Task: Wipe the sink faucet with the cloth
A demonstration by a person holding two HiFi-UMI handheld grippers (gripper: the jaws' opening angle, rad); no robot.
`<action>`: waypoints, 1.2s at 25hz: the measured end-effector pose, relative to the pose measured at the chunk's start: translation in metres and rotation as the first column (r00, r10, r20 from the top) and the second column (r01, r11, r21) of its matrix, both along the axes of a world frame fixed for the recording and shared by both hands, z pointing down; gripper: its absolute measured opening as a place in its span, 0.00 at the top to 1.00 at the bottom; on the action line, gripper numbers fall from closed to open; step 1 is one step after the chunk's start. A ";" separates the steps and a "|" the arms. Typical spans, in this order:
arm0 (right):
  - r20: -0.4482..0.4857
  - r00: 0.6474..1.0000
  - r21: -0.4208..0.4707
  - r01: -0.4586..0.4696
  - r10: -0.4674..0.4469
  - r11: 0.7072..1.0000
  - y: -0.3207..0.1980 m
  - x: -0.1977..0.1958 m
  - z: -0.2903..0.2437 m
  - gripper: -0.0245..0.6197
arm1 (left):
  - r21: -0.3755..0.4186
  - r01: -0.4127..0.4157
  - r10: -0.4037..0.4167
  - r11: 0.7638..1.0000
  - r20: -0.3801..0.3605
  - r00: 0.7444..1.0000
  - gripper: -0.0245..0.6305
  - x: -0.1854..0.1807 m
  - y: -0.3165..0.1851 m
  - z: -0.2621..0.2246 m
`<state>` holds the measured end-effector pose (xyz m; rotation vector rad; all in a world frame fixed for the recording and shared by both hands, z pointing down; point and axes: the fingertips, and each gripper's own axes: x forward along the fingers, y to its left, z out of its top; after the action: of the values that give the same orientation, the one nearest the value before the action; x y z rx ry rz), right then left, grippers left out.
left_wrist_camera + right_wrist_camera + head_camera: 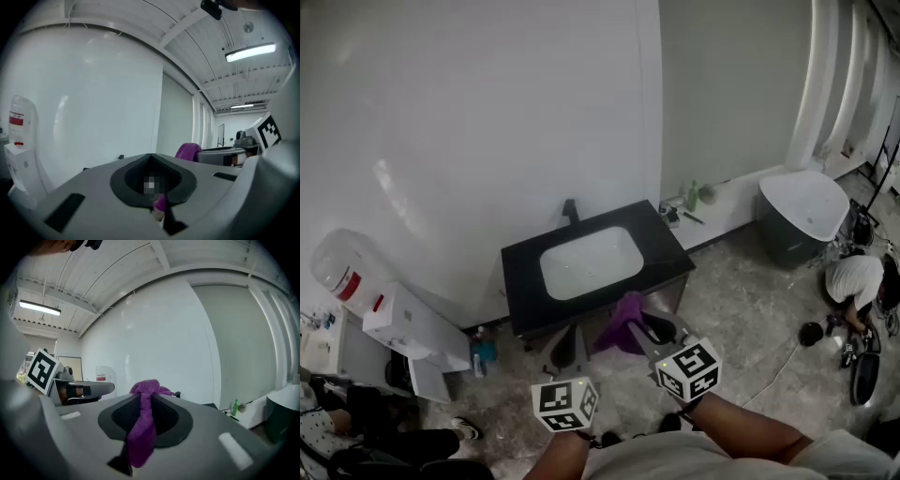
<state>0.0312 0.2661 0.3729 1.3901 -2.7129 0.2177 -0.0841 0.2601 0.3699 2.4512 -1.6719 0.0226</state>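
A black faucet (570,210) stands at the back of a white sink basin (591,262), which is set in a black counter (520,274). My right gripper (645,330) (145,397) is below the counter's front edge, shut on a purple cloth (623,323) (140,437). The cloth bunches above the jaws and hangs down between them. My left gripper (565,347) (151,157) is beside it on the left, jaws together, with nothing clearly held. A little purple shows low at its jaw seam. Both grippers are well short of the faucet.
A white water dispenser (403,328) with its bottle (342,267) stands left of the counter. A green bottle (692,195) sits on a white ledge on the right, and a white tub (802,211) is farther right. A person (855,281) crouches on the floor at the far right.
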 end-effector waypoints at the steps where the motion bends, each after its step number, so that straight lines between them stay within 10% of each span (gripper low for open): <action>1: 0.000 1.000 0.000 0.000 0.000 1.000 -0.001 0.000 0.000 0.86 | 0.000 -0.001 0.001 1.000 0.001 1.000 0.95 0.001 -0.001 0.000; 30: 0.058 0.989 -0.058 0.137 -0.133 0.989 -0.041 0.072 0.022 0.86 | -0.105 0.057 -0.058 0.993 -0.005 0.998 0.95 0.062 -0.035 0.039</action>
<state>0.1036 0.2248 0.3944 1.1962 -2.8043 0.3298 -0.0222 0.2251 0.4091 2.3234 -1.6924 0.0909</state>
